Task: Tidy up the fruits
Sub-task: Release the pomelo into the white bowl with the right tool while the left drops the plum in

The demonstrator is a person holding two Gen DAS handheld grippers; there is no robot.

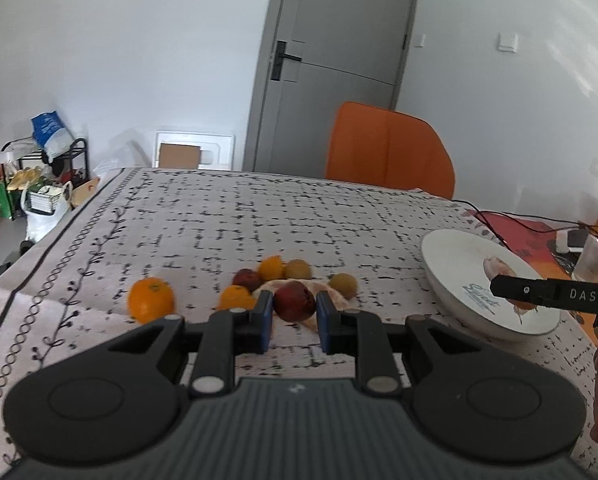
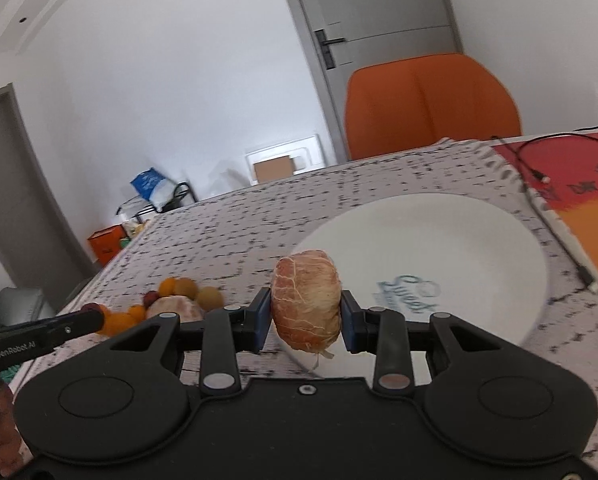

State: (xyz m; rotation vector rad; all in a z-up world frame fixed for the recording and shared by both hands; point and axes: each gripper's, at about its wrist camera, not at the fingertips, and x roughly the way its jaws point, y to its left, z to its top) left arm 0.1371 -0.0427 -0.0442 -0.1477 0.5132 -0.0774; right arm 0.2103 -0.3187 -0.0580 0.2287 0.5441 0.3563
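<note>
left wrist view, six whole fruits [image 1: 294, 300], one plate [image 1: 451, 260], left hand-held gripper [image 1: 294, 318] pressed together

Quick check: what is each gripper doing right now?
Left gripper: shut, holding nothing; the red fruit lies beyond it.
Right gripper: shut on a peeled citrus fruit.

Oranges [image 1: 151, 299] three, red fruits [image 1: 294, 300] two, plate [image 1: 451, 256] one.
</note>
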